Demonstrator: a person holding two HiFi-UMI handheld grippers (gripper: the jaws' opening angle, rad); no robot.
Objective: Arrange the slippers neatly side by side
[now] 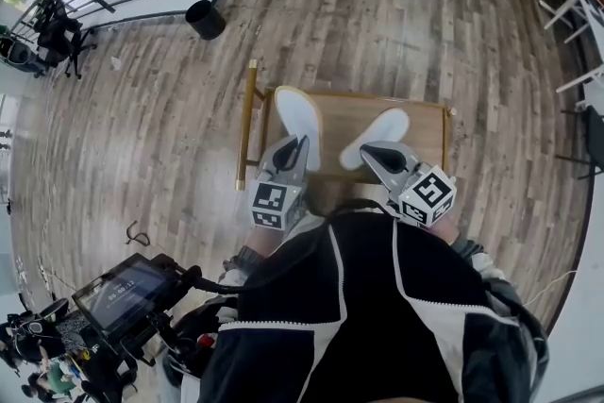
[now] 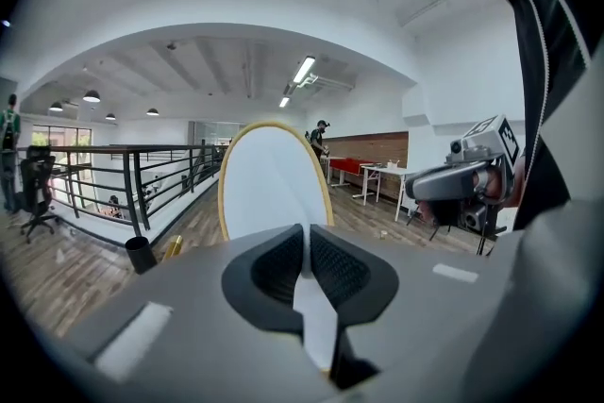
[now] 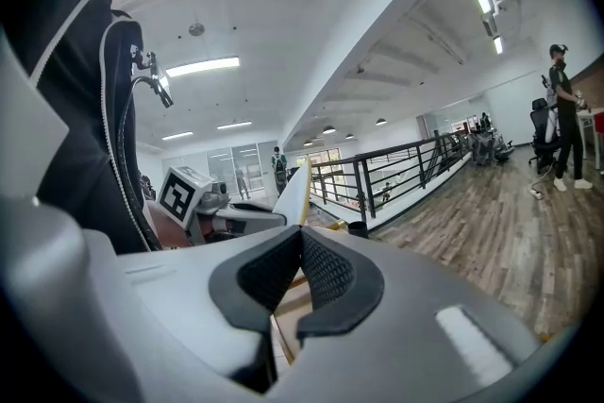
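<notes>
Slippers first: both white ones are over the small wooden table. The left slipper is at the table's left end and the right slipper is nearer its middle. Their heels point at you and the toes fan apart.

So I'd say you're in the lining-up step. Swing both toes inward until the soles run parallel and get the heels level with each other. Leave just a small gap, then set them flat on the table before you let go.

Your left gripper is pinched almost fully together on the heel edge of the left slipper. The right gripper has its jaws squeezed practically closed on the thin heel edge of the right slipper.
</notes>
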